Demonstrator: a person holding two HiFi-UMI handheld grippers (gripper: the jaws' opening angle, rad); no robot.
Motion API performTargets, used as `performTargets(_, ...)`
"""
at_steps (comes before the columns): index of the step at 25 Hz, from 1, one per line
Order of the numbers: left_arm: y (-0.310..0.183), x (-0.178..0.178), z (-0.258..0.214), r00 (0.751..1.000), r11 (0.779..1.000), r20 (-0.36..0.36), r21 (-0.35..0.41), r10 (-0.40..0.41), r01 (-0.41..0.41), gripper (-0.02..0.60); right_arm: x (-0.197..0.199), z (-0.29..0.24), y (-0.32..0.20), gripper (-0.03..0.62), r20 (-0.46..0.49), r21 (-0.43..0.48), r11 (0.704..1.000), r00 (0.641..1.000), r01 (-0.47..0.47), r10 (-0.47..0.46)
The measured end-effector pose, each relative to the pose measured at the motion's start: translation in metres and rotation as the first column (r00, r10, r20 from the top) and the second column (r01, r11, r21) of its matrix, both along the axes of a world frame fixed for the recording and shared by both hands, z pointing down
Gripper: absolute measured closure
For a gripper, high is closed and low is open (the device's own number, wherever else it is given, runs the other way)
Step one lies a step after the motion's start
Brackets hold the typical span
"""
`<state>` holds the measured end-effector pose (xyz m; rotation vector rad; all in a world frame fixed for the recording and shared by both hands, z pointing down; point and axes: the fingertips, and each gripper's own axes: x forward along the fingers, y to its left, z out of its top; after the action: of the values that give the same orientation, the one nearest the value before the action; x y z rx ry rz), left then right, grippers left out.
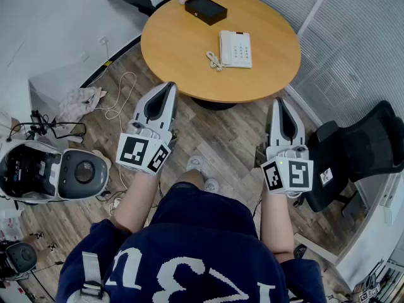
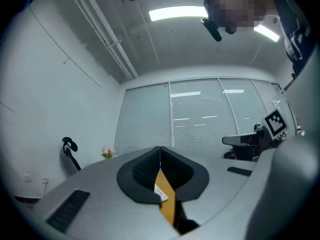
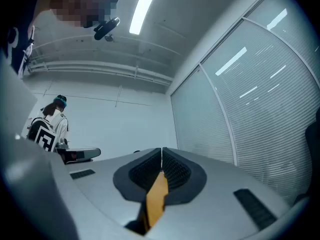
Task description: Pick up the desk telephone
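A white desk telephone point(image 1: 235, 48) with a coiled cord lies on the round wooden table point(image 1: 183, 49) in the head view, right of the table's middle. My left gripper point(image 1: 169, 88) is held over the floor short of the table's near edge, its jaws shut and empty. My right gripper point(image 1: 278, 103) hangs just off the table's near right rim, also shut with nothing in it. In the left gripper view the shut jaws point(image 2: 160, 150) point slightly upward, and a sliver of the table and phone shows between them. The right gripper view shows shut jaws point(image 3: 161, 151) against wall and blinds.
A black box point(image 1: 205, 9) sits at the table's far side. A black office chair point(image 1: 363, 153) stands at the right. On the floor to the left lie cables point(image 1: 120, 100), a crumpled cloth point(image 1: 81, 100) and a round grey-white device point(image 1: 50, 172). Window blinds point(image 1: 366, 43) line the right side.
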<state>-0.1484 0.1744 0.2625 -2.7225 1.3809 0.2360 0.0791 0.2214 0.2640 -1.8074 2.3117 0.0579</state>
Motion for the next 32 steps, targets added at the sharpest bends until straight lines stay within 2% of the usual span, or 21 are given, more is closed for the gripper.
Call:
performTargets(10,-0.003,0.015,0.002,1.0,1.0,0.007,-0.004,-0.003,0.004,0.566,0.008,-0.007,-0.002,0.563,-0.005,0.022,1.0,1.0,0.001,-0.001)
performTargets(17,-0.017,0.027,-0.001,1.0,1.0,0.015,0.002,0.004,-0.004,0.566,0.022,-0.014,-0.014,0.563,0.069,0.044,0.999,0.998,-0.009,0.006)
performTargets(21,-0.034,0.031,0.003,1.0,1.0,0.016,-0.001,0.006,-0.006,0.566,0.023,-0.012,-0.03,0.563,0.061,0.045,0.999,0.998,-0.005,0.002)
performTargets(26,-0.08,0.032,0.012,1.0,1.0,0.002,-0.012,0.01,-0.01,0.566,0.024,-0.008,-0.073,0.563,0.048,0.042,0.999,0.999,-0.009,0.007)
performTargets(32,-0.174,0.039,0.006,0.999,0.999,-0.022,-0.016,0.031,-0.032,0.566,0.029,-0.021,-0.156,0.563,0.033,0.047,0.998,0.999,-0.039,0.037)
